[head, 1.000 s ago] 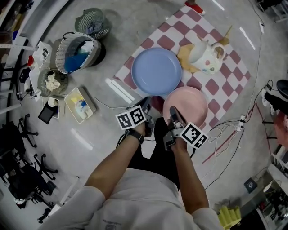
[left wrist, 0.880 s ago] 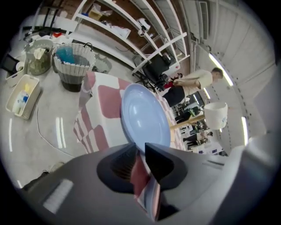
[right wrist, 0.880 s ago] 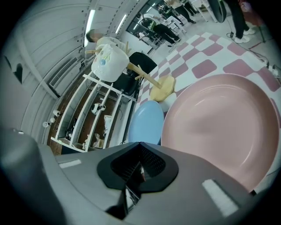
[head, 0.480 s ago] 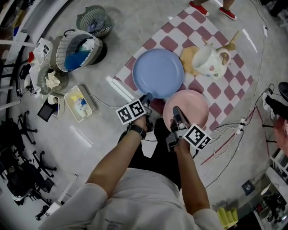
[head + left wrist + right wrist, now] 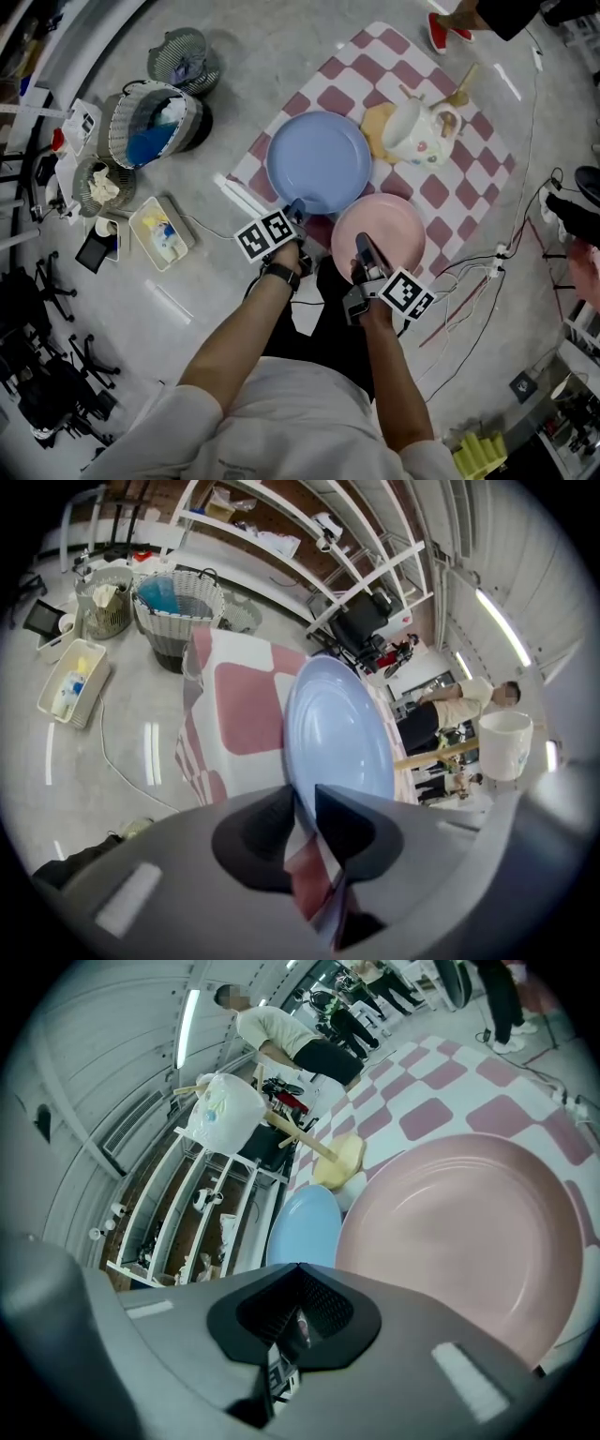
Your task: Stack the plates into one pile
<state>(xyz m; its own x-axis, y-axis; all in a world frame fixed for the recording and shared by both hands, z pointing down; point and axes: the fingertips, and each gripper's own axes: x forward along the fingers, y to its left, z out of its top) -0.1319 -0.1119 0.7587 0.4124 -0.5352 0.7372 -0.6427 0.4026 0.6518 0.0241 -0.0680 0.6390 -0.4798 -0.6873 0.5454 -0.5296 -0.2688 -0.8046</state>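
Note:
A blue plate [image 5: 319, 161] and a pink plate [image 5: 380, 234] lie side by side on a red-and-white checked cloth [image 5: 450, 178] on the floor. My left gripper [image 5: 295, 206] sits at the blue plate's near rim. In the left gripper view its jaws [image 5: 305, 799] have just been opening and stand apart, with the blue plate [image 5: 337, 733] rim in the gap, not pressed. My right gripper [image 5: 361, 246] hangs over the pink plate's near edge. In the right gripper view it [image 5: 300, 1267] is shut, nothing seen between the jaws, and the pink plate [image 5: 459, 1222] fills the space ahead.
A white mug [image 5: 417, 131] with a wooden spoon stands on a yellow pad behind the plates. Wire baskets [image 5: 150, 122] and a white tray [image 5: 161, 230] sit to the left. Cables [image 5: 469, 272] trail on the right. A person's shoe [image 5: 441, 28] is at the cloth's far edge.
My left gripper has gone forward and down to the blue plate's near rim, and its jaws now stand apart. The right gripper has stayed put. The bystander's feet moved right.

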